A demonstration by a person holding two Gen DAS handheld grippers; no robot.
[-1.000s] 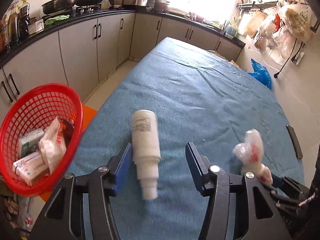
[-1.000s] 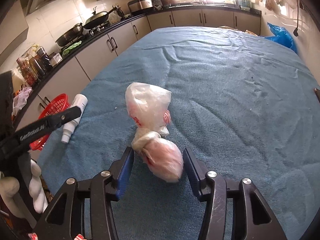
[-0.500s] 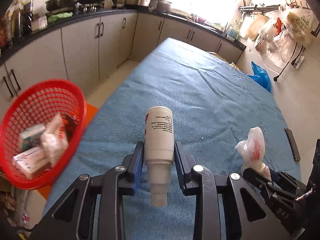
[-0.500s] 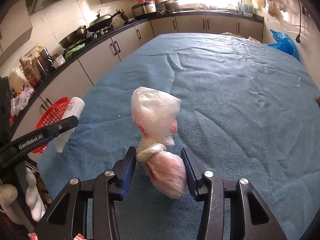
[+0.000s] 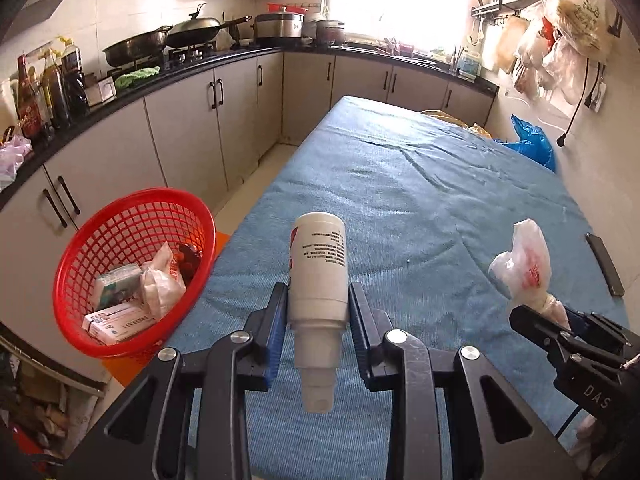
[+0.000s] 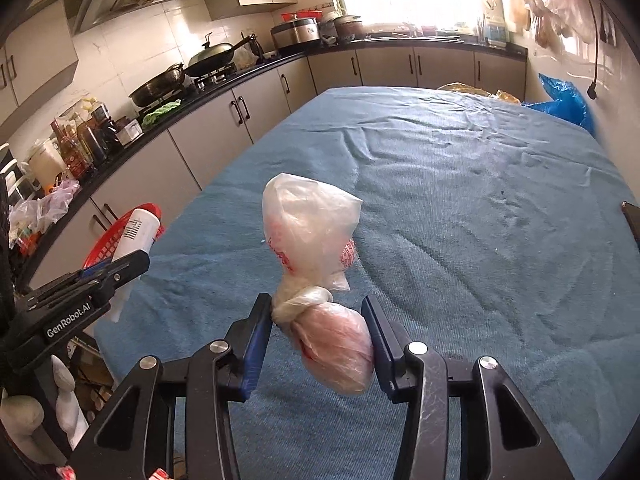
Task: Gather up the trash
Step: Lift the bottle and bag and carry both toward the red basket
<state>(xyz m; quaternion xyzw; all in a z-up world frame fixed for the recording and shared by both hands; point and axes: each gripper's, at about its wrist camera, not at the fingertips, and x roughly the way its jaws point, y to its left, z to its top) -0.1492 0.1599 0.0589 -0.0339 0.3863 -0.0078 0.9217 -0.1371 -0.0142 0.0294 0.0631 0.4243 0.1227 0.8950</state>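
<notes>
We hold two pieces of trash above the blue worktop (image 5: 420,184). The left gripper (image 5: 318,316) has its fingers clamped on the lower body of a white bottle (image 5: 318,272); it seems stiff, light and a little slippery, so this grip near the neck is good. The right gripper (image 6: 320,332) has its fingers pressed on a knotted plastic bag (image 6: 316,248), soft and light, held just under the knot. The red basket (image 5: 132,216) waits at the left.
</notes>
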